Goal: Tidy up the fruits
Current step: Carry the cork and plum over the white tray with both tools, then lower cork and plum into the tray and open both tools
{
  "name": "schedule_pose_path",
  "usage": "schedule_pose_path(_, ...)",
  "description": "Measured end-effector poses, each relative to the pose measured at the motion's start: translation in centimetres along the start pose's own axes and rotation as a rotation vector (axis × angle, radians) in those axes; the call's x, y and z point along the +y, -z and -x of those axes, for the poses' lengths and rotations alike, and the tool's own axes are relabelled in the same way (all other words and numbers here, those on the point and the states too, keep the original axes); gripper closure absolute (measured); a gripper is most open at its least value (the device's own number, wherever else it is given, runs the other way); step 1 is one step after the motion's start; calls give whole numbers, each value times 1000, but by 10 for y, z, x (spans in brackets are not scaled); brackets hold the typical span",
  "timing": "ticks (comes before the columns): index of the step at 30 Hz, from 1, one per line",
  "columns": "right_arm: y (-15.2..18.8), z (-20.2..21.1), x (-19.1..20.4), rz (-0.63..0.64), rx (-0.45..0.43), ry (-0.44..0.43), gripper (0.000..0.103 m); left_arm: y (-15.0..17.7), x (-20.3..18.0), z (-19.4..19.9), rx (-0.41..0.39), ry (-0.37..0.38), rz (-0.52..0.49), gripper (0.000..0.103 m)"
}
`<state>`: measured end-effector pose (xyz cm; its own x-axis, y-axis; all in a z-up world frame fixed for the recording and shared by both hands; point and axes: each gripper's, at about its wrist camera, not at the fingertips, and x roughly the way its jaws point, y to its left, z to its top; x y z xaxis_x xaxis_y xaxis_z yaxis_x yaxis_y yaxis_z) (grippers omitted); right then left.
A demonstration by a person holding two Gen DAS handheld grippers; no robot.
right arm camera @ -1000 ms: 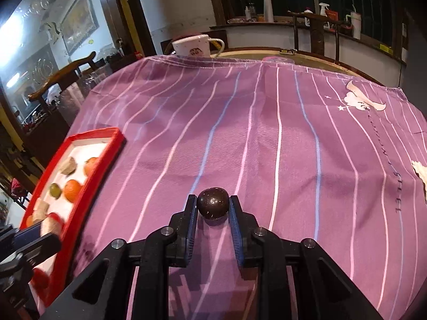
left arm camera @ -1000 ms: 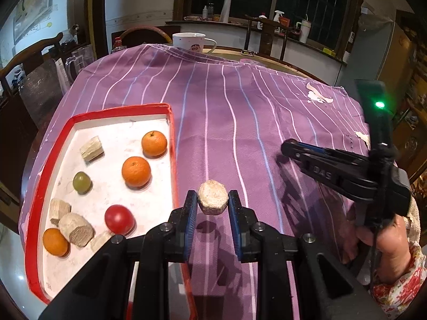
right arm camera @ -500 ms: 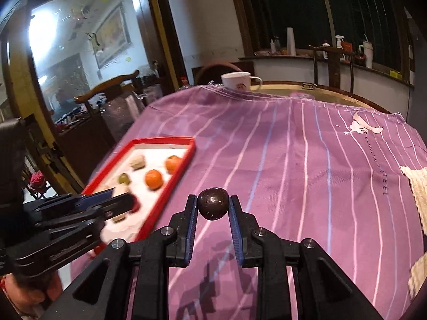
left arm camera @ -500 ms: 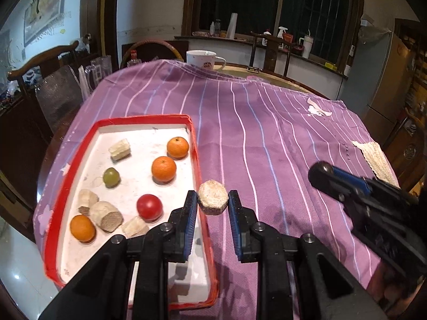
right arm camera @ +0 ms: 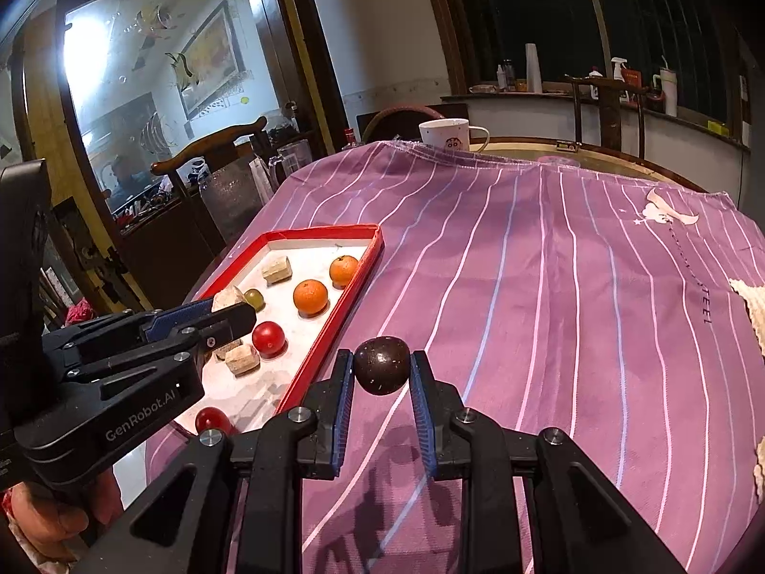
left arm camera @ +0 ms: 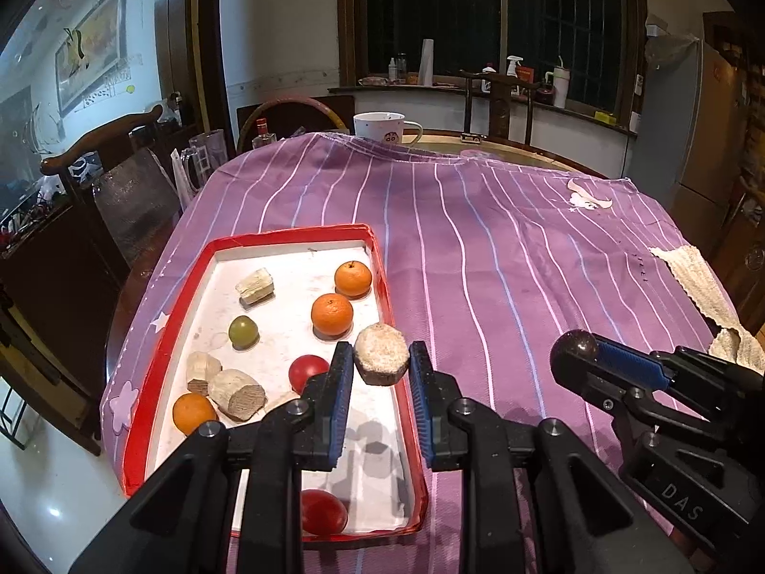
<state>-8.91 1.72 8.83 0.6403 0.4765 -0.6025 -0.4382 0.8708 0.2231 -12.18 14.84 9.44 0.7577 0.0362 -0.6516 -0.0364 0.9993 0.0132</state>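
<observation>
Where the red-rimmed tray [left arm camera: 143,411] sits at the left of the bench [left arm camera: 502,258], raised just over its right edge: left gripper [left arm camera: 381,358], fingers [left arm camera: 340,382] clamped on a pale chunk [left arm camera: 381,353], rough and beige on top, darker along its lower side, cut in flat facets. Out to the right over the purple striped cloth [right arm camera: 573,287]: right gripper [right arm camera: 381,373], fingers [right arm camera: 420,382] pinched on a dark ball [right arm camera: 382,365], nearly black, glossy, flecked with tiny light specks, held clear of the cloth. Same ball [left arm camera: 573,351] seen at the tip of that gripper in the left view.

Inside the tray, on a white, scuffed floor: two oranges [left arm camera: 332,314] near the right wall, one behind the other, a third orange [left arm camera: 192,412] at the near left. One small green fruit [left arm camera: 243,331] toward the middle. One red tomato [left arm camera: 306,370] partly behind the left fingers, another tomato [left arm camera: 322,512] at the near end. Pale block [left arm camera: 256,286] toward the far side, more beige chunks [left arm camera: 236,393] lying together beside the third orange.

Beyond the cloth's far edge: white mug [left arm camera: 382,126].
</observation>
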Motion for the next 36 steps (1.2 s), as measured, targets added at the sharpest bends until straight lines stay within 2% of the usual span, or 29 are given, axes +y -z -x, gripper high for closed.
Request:
schedule_pose_path(20,5,-13,4,-2,39,-17,77,4,8,-15,22,-62,1,80)
schedule_pose_path(36,-2,-30,36,54,80,-33,77,7,45,-24,30,-82,67,80)
